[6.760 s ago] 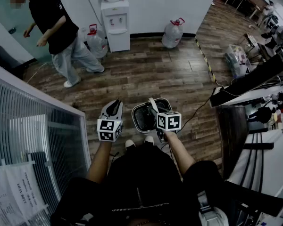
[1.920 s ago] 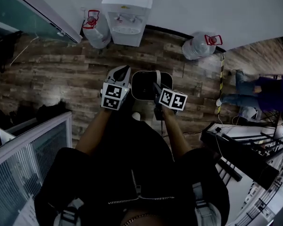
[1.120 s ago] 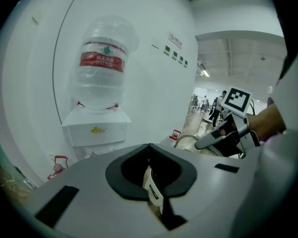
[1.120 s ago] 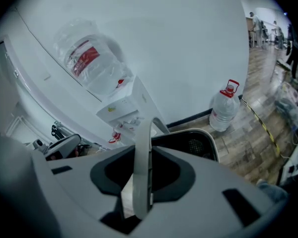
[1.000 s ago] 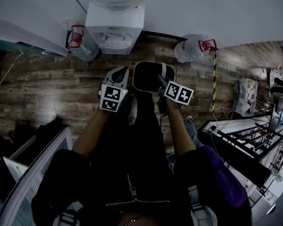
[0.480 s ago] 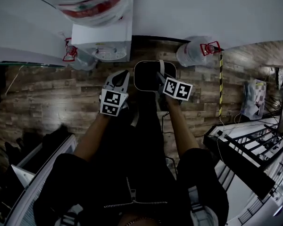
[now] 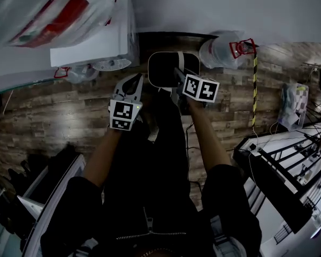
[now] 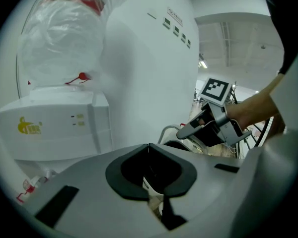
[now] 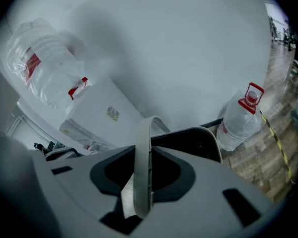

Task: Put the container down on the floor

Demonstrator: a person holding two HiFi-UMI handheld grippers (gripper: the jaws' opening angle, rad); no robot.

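Note:
The container [image 7: 173, 68] is a dark bin with a pale rim and a pale strap handle [image 9: 141, 167]. My right gripper [image 7: 176, 73] is shut on that handle, and the bin [image 9: 188, 140] hangs below it over the wooden floor, close to the white wall. In the right gripper view the handle stands upright between the jaws of the right gripper [image 9: 143, 150]. My left gripper [image 7: 137, 77] hangs just left of the bin, apart from it. Its jaws meet at the tips with nothing held, as the left gripper [image 8: 148, 147] shows in its own view. That view also shows the right gripper [image 8: 208, 125] above the bin's rim [image 8: 176, 143].
A white water dispenser [image 7: 91, 42] with a large bottle [image 7: 43, 9] on top stands close at the left. A water bottle [image 7: 219, 50] with a red cap stands on the floor by the wall, right of the bin. Yellow-black tape [image 7: 254, 90] and dark desks [image 7: 278, 175] lie to the right.
Both grippers and the hanging container have moved forward toward the wall and the dispenser, which now looms larger at the upper left. The right gripper's hold on the handle is unchanged.

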